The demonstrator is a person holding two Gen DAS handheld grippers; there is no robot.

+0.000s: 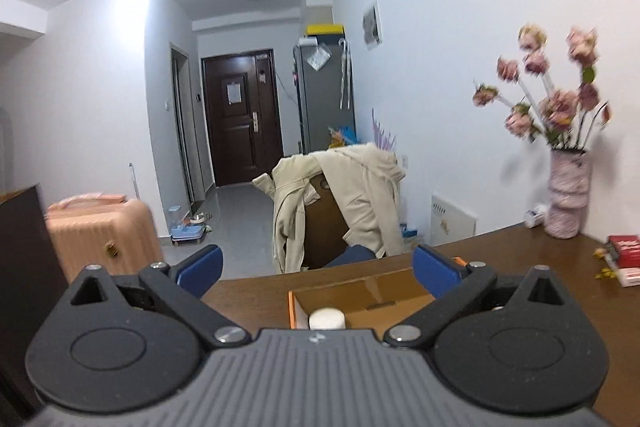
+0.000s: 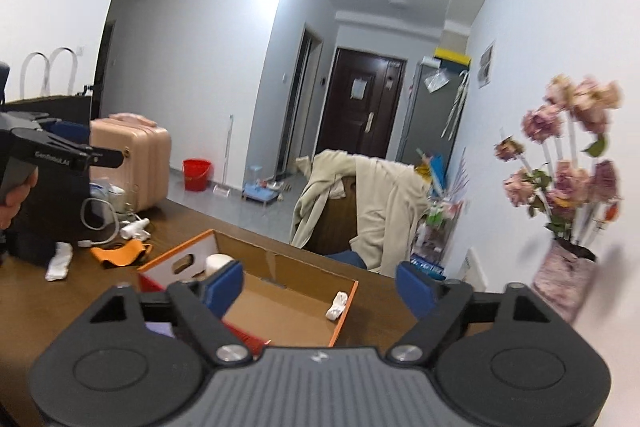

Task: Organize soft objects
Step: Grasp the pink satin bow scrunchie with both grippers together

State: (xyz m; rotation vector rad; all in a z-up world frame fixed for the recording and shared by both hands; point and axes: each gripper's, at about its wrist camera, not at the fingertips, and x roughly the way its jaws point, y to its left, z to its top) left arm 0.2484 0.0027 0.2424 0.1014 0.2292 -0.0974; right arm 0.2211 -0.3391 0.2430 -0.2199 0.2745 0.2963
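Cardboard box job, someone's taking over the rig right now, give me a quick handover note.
Left gripper: open, empty, above the cardboard box.
Right gripper: open, empty, over the box.
Done: a rolled white sock lies at the box's right wall, a white round soft item at its left end.
Left: the white sock and orange cloth on the table, left of the box.
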